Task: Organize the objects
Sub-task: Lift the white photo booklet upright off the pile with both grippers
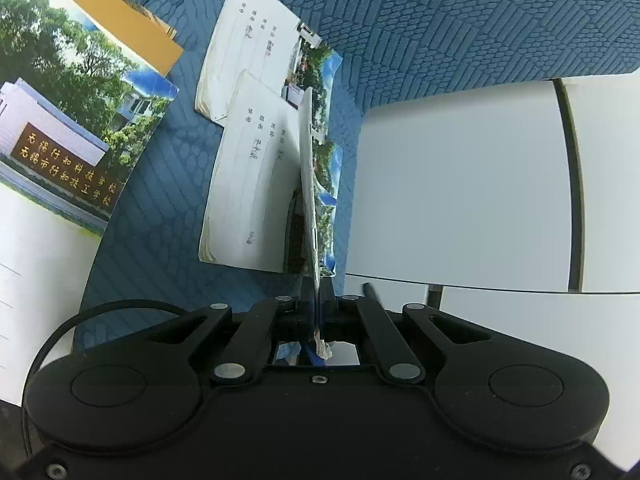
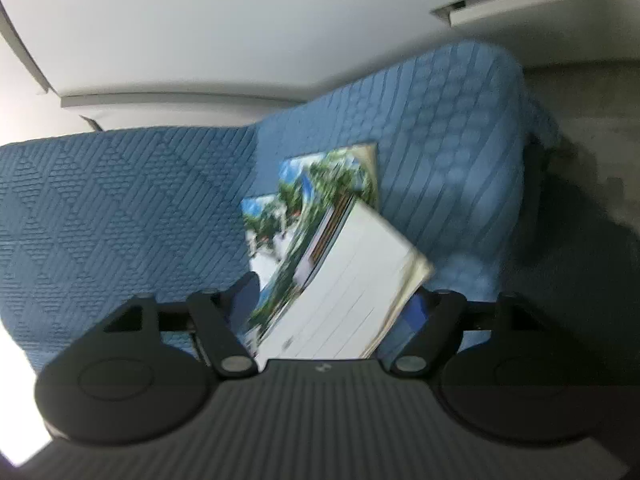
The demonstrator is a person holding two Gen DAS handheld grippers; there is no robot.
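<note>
Pinching booklet [image 1: 310, 200] edge-on, left hand-held gripper [image 1: 316, 300]

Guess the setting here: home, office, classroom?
Probably a school or office room, not certain. School-branded notebooks with a campus photo and sign on the covers lie on a table under a blue cloth, beside plain white panels.

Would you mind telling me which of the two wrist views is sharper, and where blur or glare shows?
Left wrist view: sharp, with legible print on the booklet. Right wrist view: blurred, smearing the notebook; blown-out glare at the lower left corner.
</note>
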